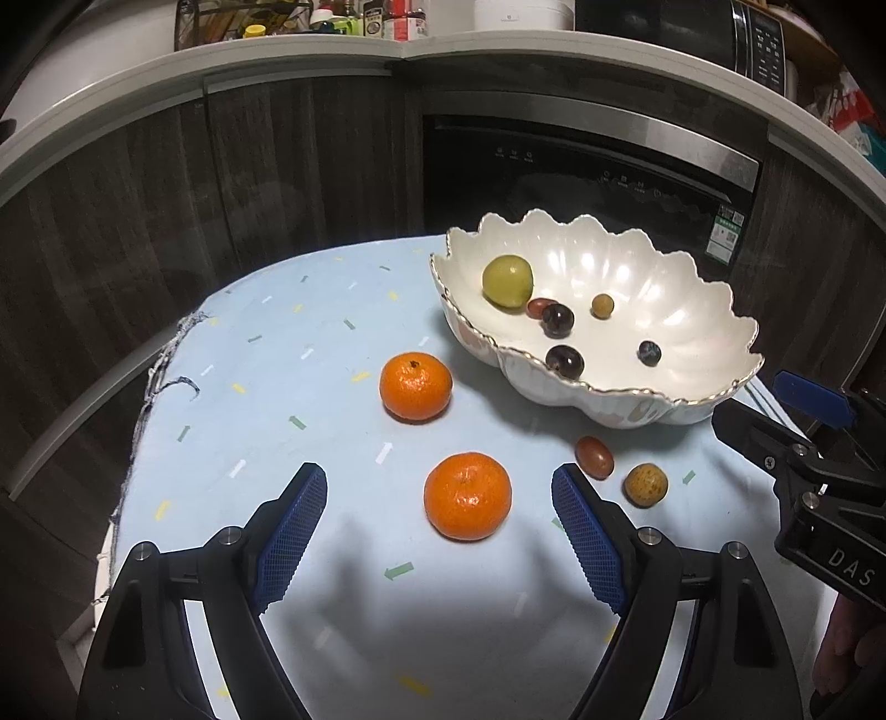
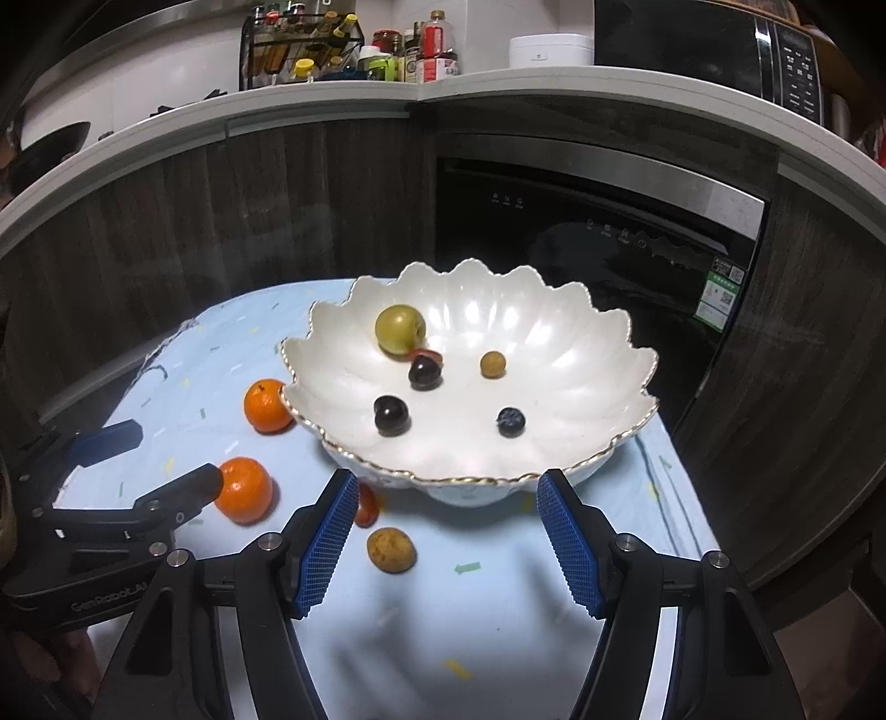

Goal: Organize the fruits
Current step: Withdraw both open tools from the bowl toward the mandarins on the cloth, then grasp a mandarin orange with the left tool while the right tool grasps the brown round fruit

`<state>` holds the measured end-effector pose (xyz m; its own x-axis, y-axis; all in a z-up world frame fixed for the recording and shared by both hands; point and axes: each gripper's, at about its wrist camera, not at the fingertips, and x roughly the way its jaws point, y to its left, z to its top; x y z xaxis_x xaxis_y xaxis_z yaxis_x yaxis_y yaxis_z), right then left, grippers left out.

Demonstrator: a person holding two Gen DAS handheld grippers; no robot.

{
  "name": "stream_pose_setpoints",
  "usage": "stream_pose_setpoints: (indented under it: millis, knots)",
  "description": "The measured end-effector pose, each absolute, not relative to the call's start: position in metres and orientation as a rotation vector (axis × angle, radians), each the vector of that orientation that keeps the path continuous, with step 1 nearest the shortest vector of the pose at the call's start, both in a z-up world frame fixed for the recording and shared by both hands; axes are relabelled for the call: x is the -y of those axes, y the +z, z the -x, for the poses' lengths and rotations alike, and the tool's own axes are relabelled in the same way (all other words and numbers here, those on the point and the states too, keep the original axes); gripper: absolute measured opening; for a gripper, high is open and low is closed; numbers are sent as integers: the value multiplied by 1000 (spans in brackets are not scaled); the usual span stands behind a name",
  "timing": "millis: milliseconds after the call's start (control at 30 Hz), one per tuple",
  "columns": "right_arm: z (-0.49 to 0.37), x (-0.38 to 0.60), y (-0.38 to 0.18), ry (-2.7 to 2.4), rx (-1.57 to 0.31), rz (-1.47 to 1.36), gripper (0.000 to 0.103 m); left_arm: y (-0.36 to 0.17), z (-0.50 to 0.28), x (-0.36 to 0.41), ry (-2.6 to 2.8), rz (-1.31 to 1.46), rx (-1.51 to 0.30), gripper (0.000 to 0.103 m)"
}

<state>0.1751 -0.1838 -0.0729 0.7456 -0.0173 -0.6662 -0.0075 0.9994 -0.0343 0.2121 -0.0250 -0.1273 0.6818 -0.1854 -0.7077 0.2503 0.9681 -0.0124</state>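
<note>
A white scalloped bowl (image 1: 692,310) (image 2: 581,354) stands on the blue cloth and holds a green fruit (image 1: 507,280) (image 2: 400,329), two dark cherries (image 1: 557,320) (image 2: 391,414), a blueberry (image 1: 649,353) (image 2: 510,421), a small tan fruit (image 1: 602,305) (image 2: 492,364) and a red one (image 1: 538,306). On the cloth lie two mandarins (image 1: 467,495) (image 1: 415,386) (image 2: 245,489) (image 2: 267,405), a red cherry tomato (image 1: 594,457) (image 2: 367,505) and a tan fruit (image 1: 645,484) (image 2: 391,549). My left gripper (image 1: 437,493) is open, the near mandarin between its fingers. My right gripper (image 2: 443,501) is open and empty before the bowl.
The cloth-covered table (image 1: 249,387) has a frayed left edge. Dark cabinets and a built-in oven (image 2: 598,221) stand behind it. A counter above holds a spice rack (image 2: 302,47) and bottles. The right gripper shows at the right edge of the left wrist view (image 1: 803,443).
</note>
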Motion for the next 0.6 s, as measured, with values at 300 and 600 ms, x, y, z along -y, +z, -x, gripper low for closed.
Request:
stream_pose_setpoints:
  millis: [300, 600]
  knots:
    - [-179, 175, -94, 15, -772, 56, 68, -147, -217, 27, -276, -132, -798, 83]
    - [-186, 172, -114, 29, -836, 55, 68, -157, -229, 31, -299, -151, -823, 83]
